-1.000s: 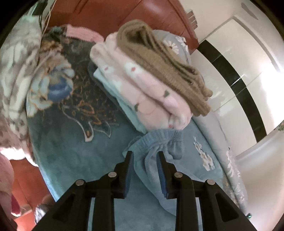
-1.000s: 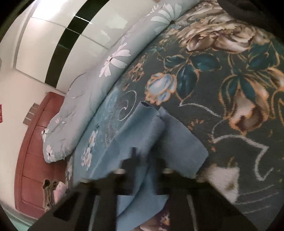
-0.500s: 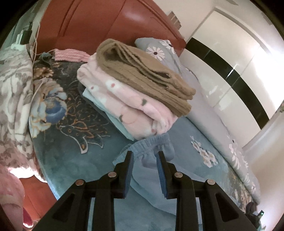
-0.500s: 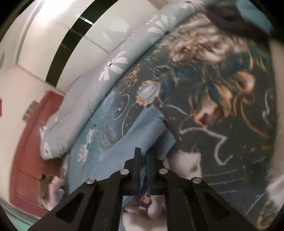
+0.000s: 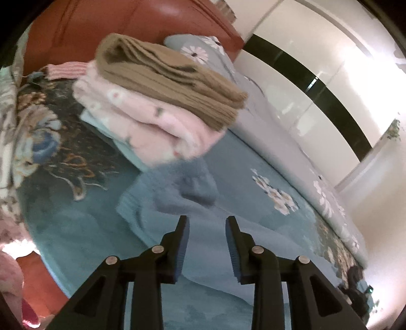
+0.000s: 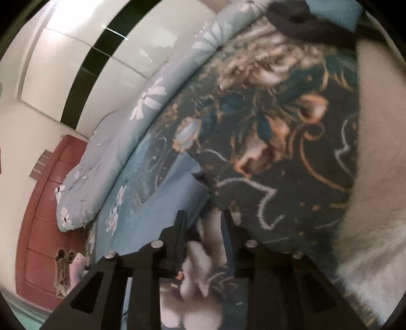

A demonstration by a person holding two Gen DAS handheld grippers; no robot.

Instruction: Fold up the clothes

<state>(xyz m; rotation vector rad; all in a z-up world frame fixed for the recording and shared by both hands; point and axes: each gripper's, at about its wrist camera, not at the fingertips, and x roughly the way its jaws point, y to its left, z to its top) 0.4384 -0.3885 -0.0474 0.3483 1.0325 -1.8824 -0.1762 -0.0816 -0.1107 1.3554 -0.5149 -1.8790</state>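
A floral bed [image 5: 76, 223] fills the room up to white wardrobes [image 5: 317, 83]; folded stack [image 5: 157, 101] near headboard [image 5: 127, 22]; blue garment [image 5: 177, 203] lies released, both grippers' fingers [image 5: 182, 236] opening, empty

The bed [image 5: 76, 228] has a teal flowered cover. On it, near the red headboard [image 5: 127, 22], stands a pile of folded clothes [image 5: 157, 101] (brown on top). Just beside the pile lies a blue garment [image 5: 177, 193]; a grey quilt [image 5: 279, 132] lies along the far edge.

We see the stack of folded clothes [image 5: 157, 101] on the bed [image 5: 76, 215], near the headboard [image 5: 127, 22]. The trousers [image 5: 177, 193] lie just in front of it, and the quilt [image 5: 279, 132] runs along the bed's right edge.
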